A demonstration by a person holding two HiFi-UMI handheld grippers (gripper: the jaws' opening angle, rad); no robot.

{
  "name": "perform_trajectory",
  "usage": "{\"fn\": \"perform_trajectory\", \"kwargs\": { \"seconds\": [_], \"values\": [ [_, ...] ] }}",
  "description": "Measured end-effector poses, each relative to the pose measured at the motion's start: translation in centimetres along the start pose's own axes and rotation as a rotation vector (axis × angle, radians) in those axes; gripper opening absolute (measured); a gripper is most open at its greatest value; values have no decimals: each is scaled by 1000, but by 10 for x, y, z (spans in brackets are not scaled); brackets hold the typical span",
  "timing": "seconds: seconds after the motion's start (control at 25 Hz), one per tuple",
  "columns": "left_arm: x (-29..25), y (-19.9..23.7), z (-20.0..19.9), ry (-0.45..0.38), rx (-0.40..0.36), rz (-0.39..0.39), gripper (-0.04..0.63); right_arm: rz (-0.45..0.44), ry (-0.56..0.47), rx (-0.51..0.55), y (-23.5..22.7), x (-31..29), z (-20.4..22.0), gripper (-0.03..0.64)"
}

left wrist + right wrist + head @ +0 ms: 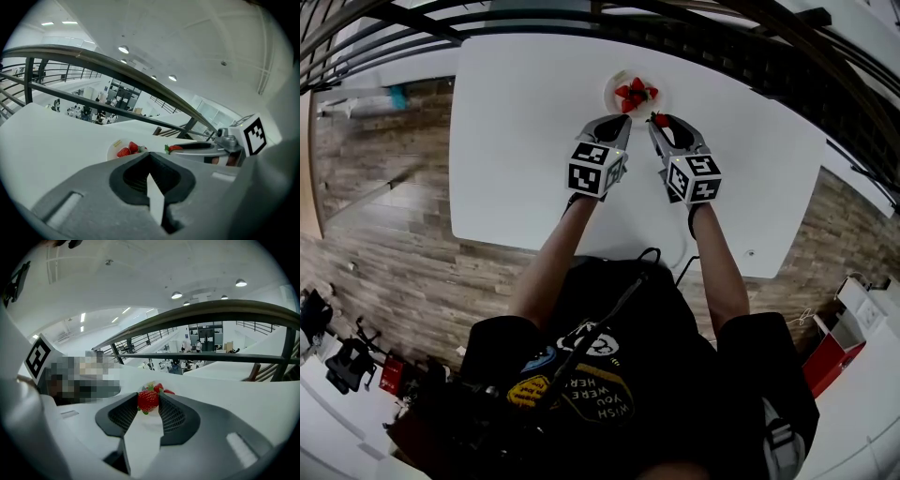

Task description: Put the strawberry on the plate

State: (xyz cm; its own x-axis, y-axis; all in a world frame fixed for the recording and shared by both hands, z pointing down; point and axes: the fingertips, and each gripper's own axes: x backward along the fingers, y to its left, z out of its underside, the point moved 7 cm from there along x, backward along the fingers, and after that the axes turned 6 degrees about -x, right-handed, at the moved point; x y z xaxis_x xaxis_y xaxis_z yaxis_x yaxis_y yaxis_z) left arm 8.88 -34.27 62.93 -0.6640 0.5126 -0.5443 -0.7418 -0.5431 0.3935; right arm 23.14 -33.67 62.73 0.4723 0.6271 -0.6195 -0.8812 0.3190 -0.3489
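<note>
The right gripper (148, 402) has its jaws closed on the strawberry (148, 400), pinching it at the very tips between the ribbed pads, with green leaves showing beneath. In the head view the strawberry sits just beside the plate's near right rim, not over its middle. The plate (613, 91) is small and white, lies toward the far edge of the white table (516, 141), and carries other berries (635, 94) in a red cluster. The left gripper (149, 155) has its jaws pressed together with nothing between them. It is beside the right one, its tips just short of the plate's near left rim. The two grippers are near each other but apart, both pointing away from the person toward the plate. A dark railing (93, 61) runs beyond the table
</note>
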Motion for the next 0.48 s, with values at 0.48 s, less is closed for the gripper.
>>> {"fn": "perform_trajectory", "kwargs": {
  "seconds": [0.48],
  "values": [
    [-28,14,19,38,19,-36,0,8,53,6,-12,-34,13,144]
  ]
}}
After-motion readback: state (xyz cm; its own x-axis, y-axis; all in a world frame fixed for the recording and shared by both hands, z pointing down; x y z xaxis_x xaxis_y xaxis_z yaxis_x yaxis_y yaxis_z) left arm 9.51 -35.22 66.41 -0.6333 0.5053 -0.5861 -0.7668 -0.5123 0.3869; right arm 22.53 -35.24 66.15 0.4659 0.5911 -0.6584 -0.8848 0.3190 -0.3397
